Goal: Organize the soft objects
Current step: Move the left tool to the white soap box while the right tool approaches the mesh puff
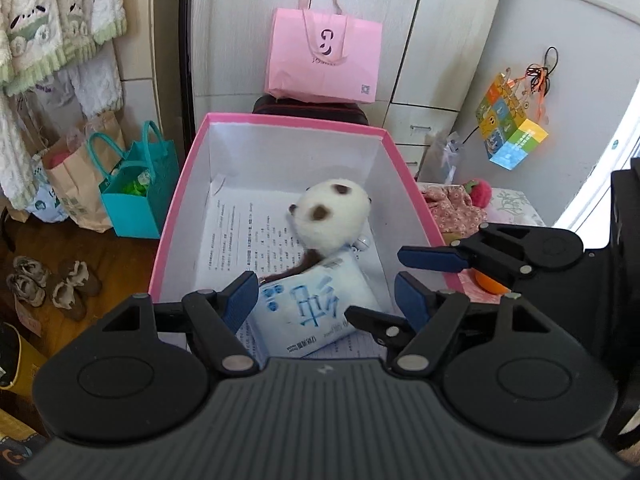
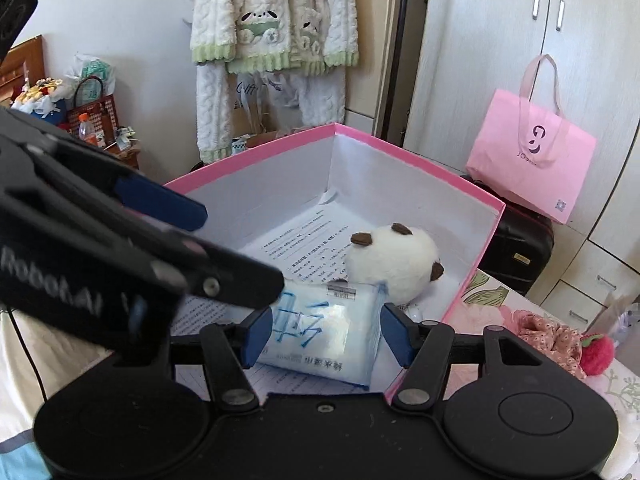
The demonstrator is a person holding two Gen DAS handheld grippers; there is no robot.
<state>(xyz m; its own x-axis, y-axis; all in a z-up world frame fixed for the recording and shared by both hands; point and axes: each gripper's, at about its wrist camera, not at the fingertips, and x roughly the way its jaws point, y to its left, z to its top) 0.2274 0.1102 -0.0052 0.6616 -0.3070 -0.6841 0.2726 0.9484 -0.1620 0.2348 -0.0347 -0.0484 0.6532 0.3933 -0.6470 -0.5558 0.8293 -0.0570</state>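
Note:
A pink box (image 1: 176, 208) with white inner walls stands open, its floor lined with printed sheets. Inside lies a white plush toy with brown patches (image 1: 332, 216) (image 2: 392, 264). Against the toy, near the box's front, rests a blue-and-white tissue pack (image 1: 312, 308) (image 2: 328, 324). My left gripper (image 1: 326, 300) straddles the pack; its left pad is near the pack's edge, and a gap shows at the right pad. My right gripper (image 2: 328, 336) has both blue pads against the pack's sides. Its fingers (image 1: 432, 259) reach in from the right in the left wrist view.
A pink tote bag (image 1: 324, 60) sits on a dark suitcase (image 2: 520, 248) behind the box. Teal and paper bags (image 1: 136, 196) and slippers (image 1: 48, 284) are on the floor at left. A floral cloth, a red plush strawberry (image 2: 596, 352) and an orange (image 1: 490, 284) lie right of the box.

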